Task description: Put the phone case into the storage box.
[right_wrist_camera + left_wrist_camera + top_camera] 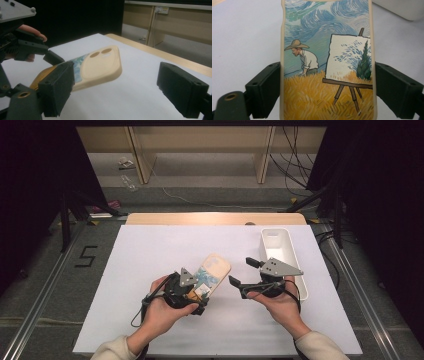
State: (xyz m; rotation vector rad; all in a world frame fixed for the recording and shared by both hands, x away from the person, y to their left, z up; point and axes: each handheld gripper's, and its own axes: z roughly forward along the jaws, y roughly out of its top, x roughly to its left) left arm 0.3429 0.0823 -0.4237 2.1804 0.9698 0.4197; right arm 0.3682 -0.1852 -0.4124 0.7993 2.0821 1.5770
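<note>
phone case (327, 62): cream-rimmed, painted back showing a figure in a straw hat and an easel in a wheat field; held off the white table (150, 250), near its middle, camera end tilted up and away from the person.
grip: left gripper (192, 295) is clamped on the case's two long edges, near the lower end; both pads press on the rim.
handling: judged light and slightly flexible; the shell may bow if squeezed hard across its width. smooth painted face looks slippery; the matte rim gives better purchase.
where to take hold: the free upper end near the two lens holes, across the long edges.
right gripper (245, 272): jaws spread wide, nothing between them, just beside the case's upper end.
white bin (277, 242): stands at the table's far right, beyond the right gripper.
</note>
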